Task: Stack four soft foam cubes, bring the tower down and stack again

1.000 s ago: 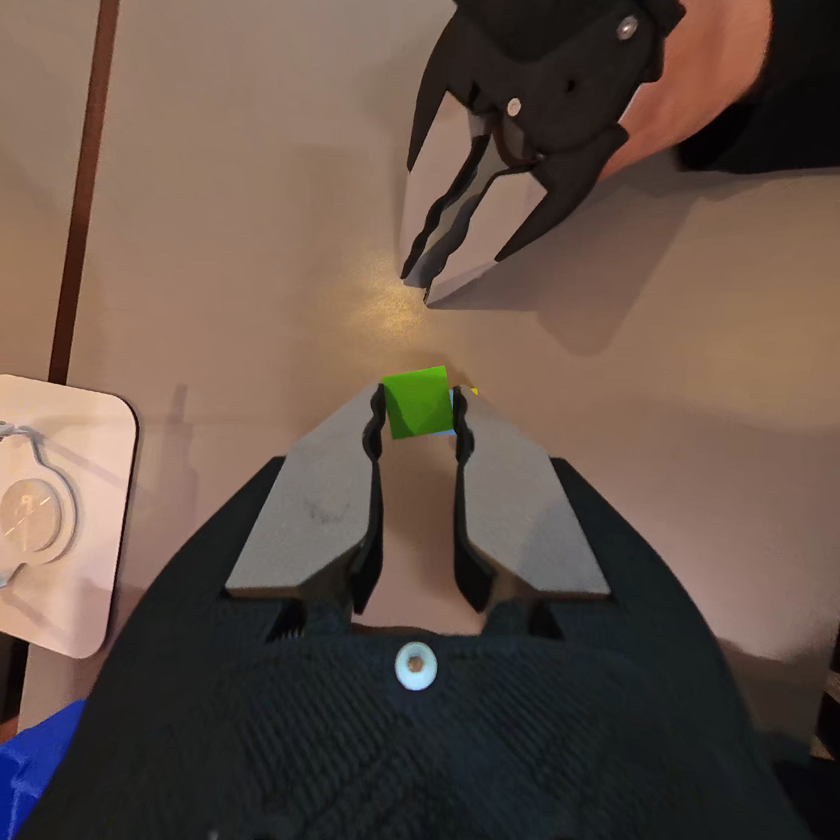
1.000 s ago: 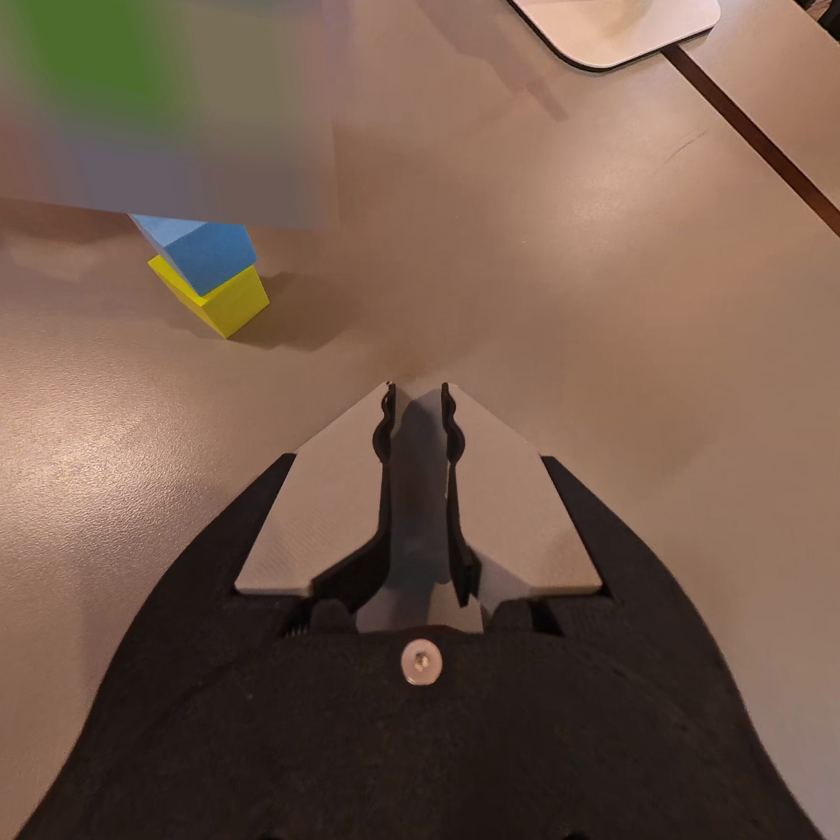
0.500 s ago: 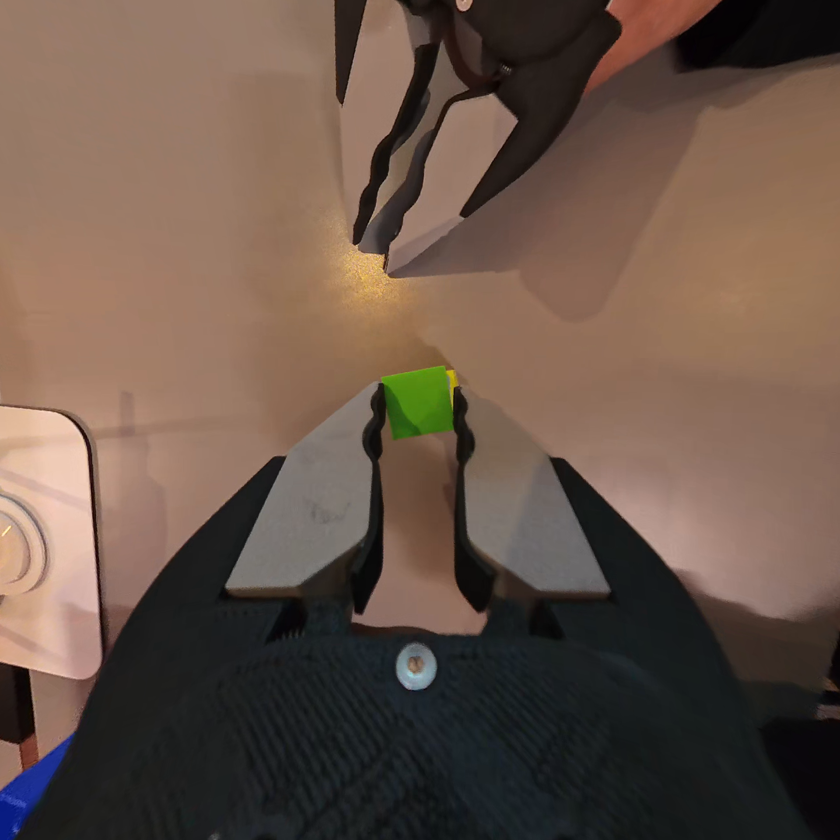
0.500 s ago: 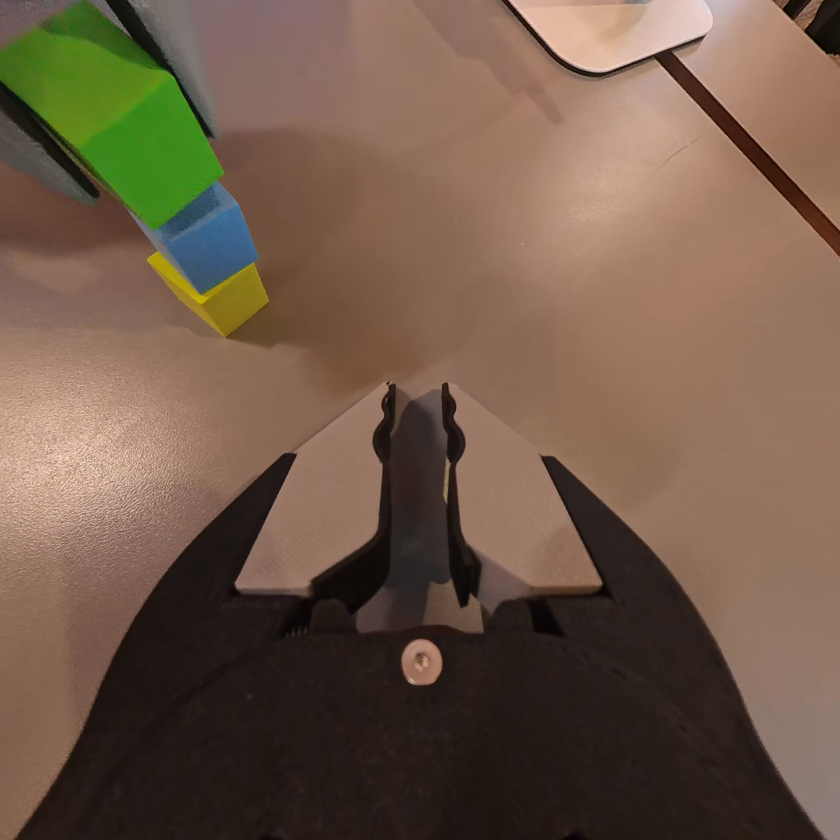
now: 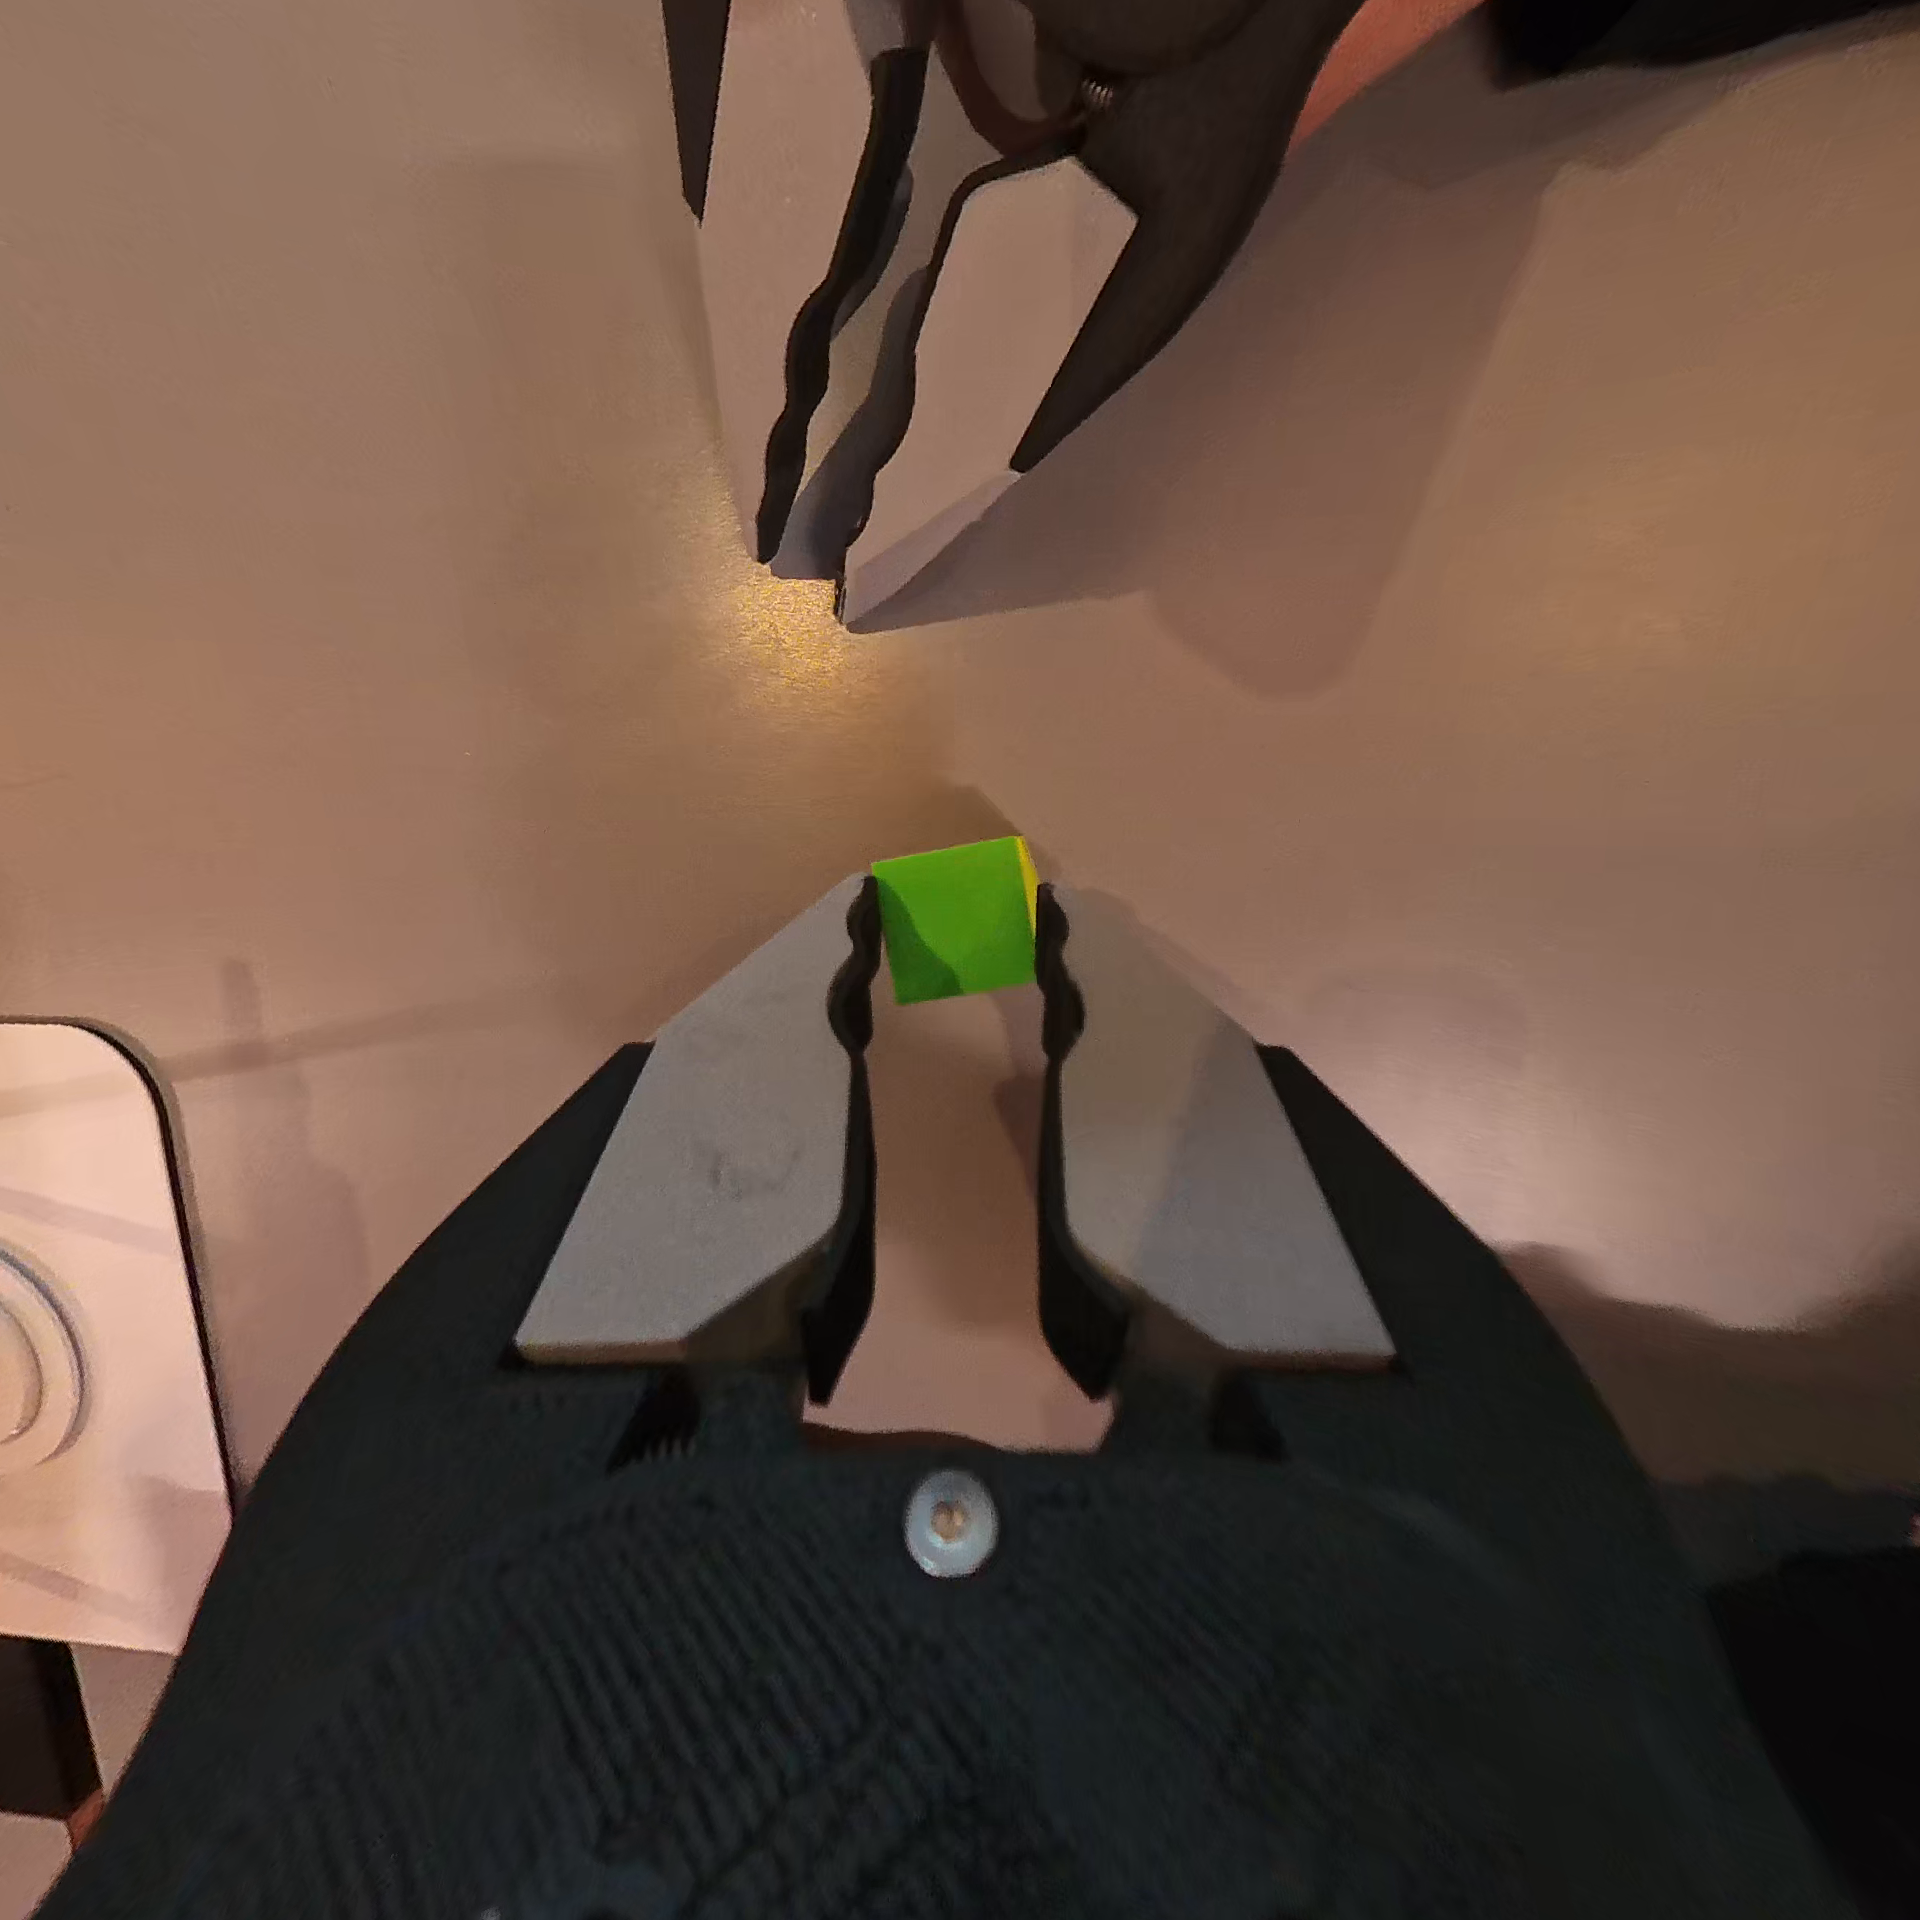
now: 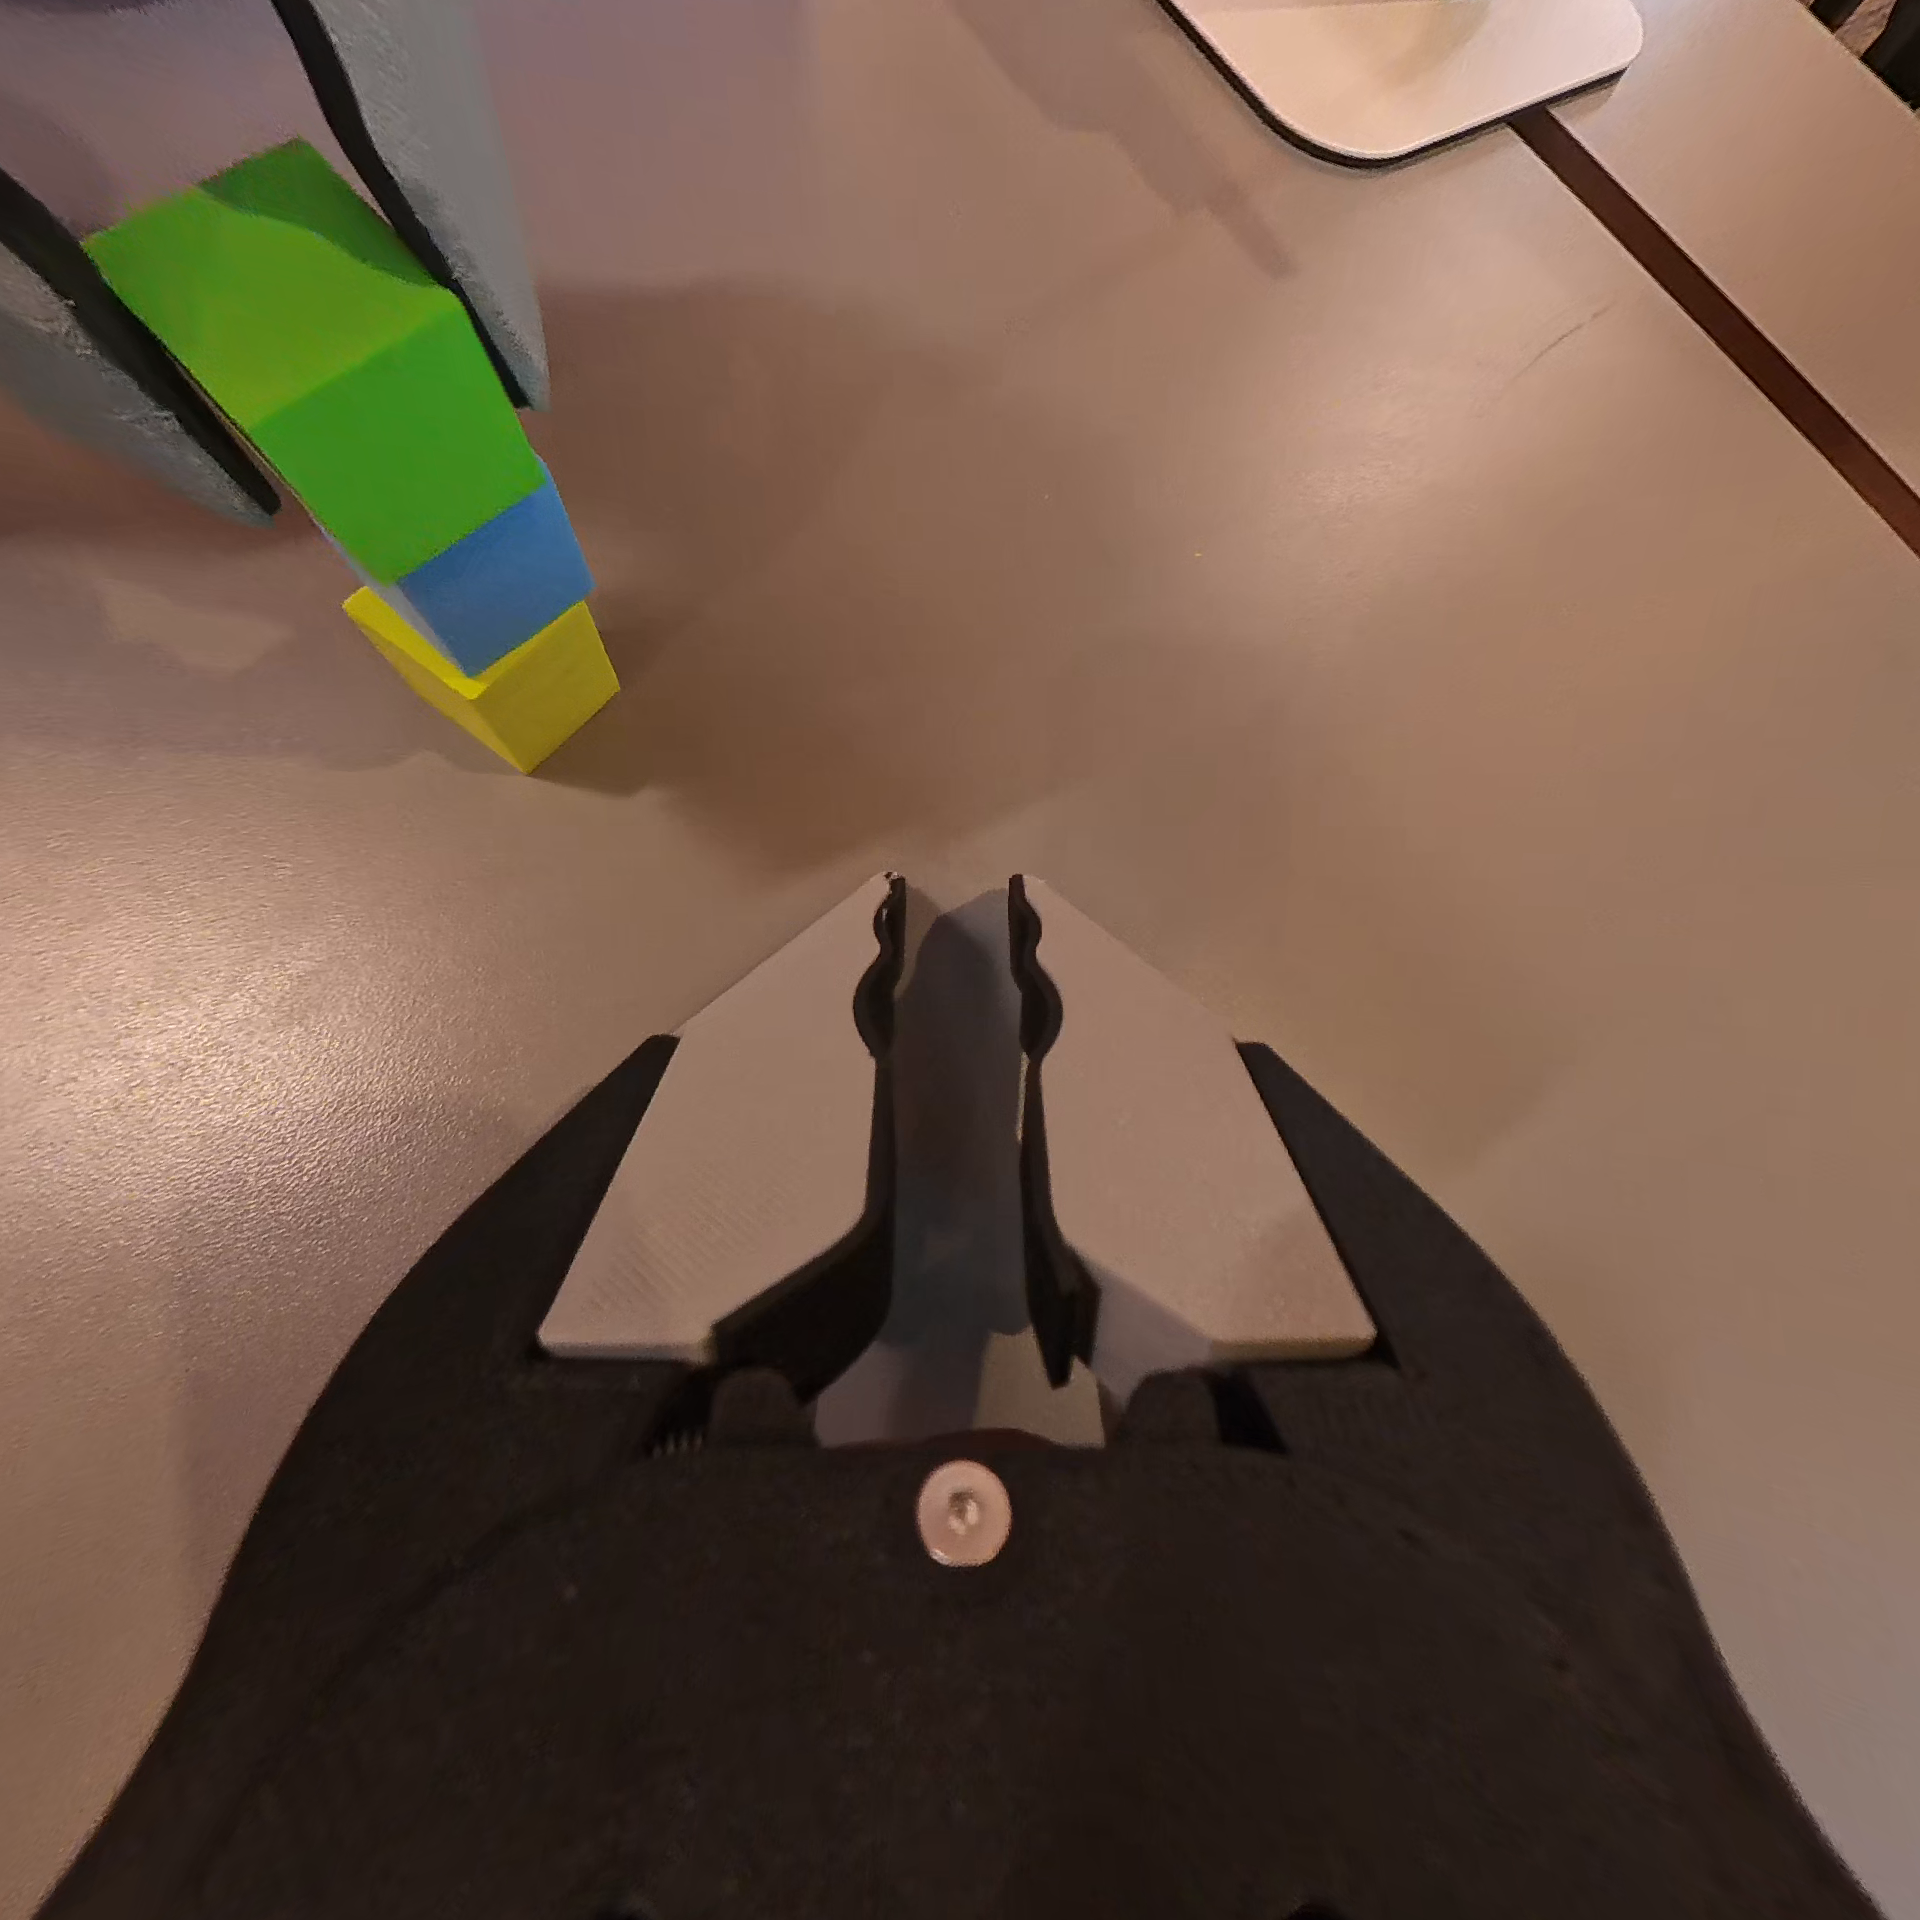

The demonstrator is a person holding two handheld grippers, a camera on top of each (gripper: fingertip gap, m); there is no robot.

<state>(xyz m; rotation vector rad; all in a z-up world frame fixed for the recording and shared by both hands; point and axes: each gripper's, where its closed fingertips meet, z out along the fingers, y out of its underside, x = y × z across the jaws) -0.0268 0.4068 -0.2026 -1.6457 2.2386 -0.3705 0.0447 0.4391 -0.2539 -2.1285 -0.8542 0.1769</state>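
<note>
My left gripper [image 5: 951, 904] is shut on a green foam cube [image 5: 956, 930]. In the right wrist view that gripper [image 6: 384, 442] holds the green cube [image 6: 343, 384] on top of, or just above, a blue cube [image 6: 499, 592]; I cannot tell if they touch. The blue cube sits, slightly turned, on a yellow cube [image 6: 540, 696] on the table. From the left wrist view only a sliver of the yellow cube [image 5: 1027, 868] shows. My right gripper [image 6: 954, 883] is empty, with a narrow gap between its fingers, low over the table to the right of the stack. It also shows in the left wrist view [image 5: 805, 582].
A white rounded board [image 6: 1434, 73] lies at the far right; in the left wrist view [image 5: 83, 1299] it carries a round part. A dark seam [image 6: 1714, 312] runs across the beige table [image 6: 1247, 623]. A person's hand [image 5: 1392, 62] holds the right gripper. Across from one pair of fingers to the other is roughly 10 centimeters.
My left gripper has brought the green cube down over the blue and yellow cubes. The blue cube is now hidden in the left wrist view. The right gripper has barely moved.
</note>
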